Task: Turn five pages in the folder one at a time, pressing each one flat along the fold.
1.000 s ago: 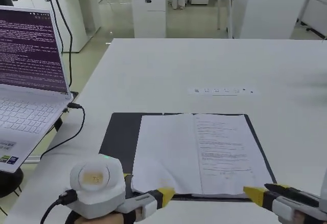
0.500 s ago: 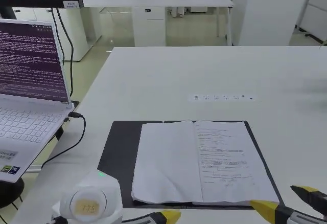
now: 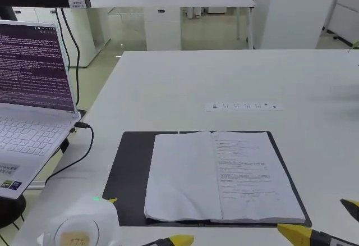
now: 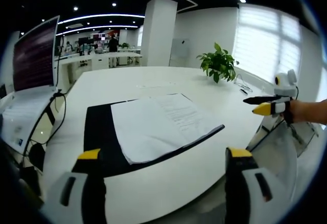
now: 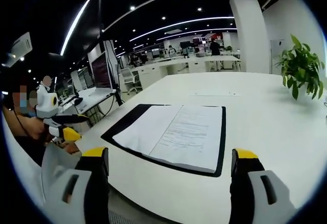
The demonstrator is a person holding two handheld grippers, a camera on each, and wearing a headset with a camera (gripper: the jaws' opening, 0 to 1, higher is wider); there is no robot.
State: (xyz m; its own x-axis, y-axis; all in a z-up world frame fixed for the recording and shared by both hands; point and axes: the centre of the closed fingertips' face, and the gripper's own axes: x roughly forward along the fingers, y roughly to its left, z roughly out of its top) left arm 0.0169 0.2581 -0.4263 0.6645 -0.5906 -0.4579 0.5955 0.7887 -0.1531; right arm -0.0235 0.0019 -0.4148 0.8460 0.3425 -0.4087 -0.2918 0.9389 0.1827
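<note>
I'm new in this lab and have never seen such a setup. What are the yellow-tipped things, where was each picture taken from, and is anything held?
There is no robot: a person holds a two-jaw gripper in each hand. The rectangular picture comes from a camera on the person's head, looking down at the white table. The two round pictures come from cameras riding on the left gripper and the right gripper, looking out between their yellow-tipped jaws. On the table lies an open black folder with white pages; a laptop stands to its left. Both grippers are open, short of the folder, holding nothing.
</note>
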